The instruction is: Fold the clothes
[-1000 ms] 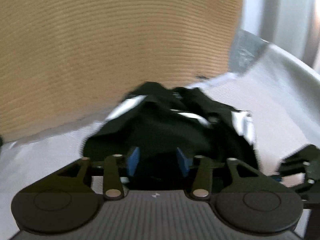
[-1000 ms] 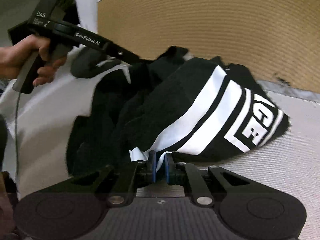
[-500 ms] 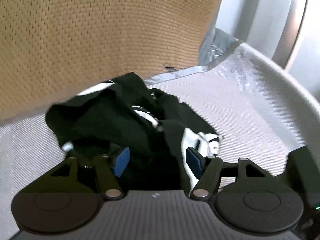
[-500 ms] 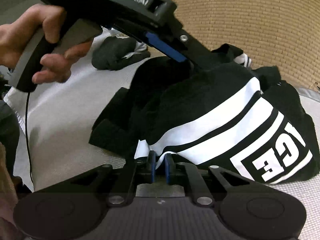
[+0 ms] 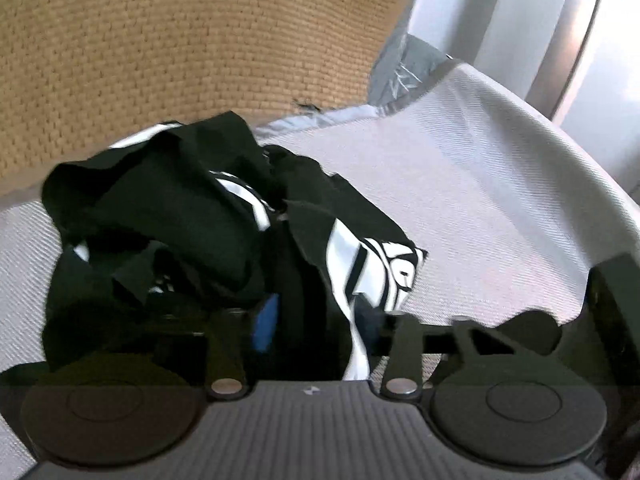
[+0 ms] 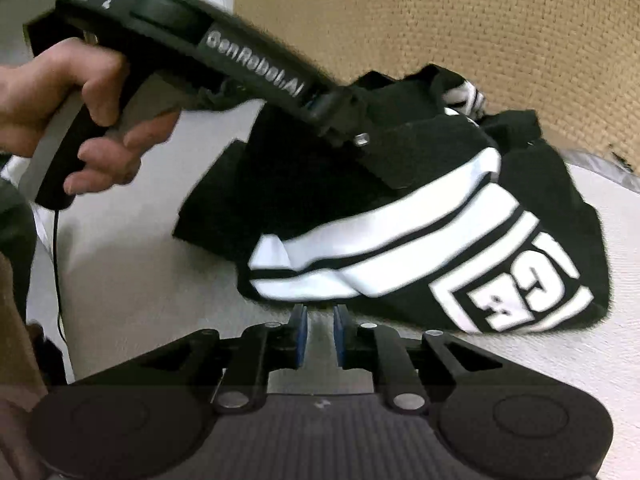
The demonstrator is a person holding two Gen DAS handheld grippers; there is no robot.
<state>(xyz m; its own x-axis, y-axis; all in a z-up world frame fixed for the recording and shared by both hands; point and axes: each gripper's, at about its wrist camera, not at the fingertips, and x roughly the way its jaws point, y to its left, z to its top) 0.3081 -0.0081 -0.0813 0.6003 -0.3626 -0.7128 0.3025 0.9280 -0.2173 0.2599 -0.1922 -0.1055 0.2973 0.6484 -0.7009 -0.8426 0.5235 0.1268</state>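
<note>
Hand on the left gripper angles it downward; we note its jaws, just closing, pinch the crumpled black garment with white stripes. Right gripper jaws, just opening, stand slightly parted, empty, beside the hem. Garment lies on white woven bedding below a tan woven panel.

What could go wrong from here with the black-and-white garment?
1. The left gripper has just been closing into a bunched heap of the garment. It may pinch several layers instead of one edge.
2. The right gripper has just been opening, with nothing between its jaws. The near edge may stay crumpled.
</note>
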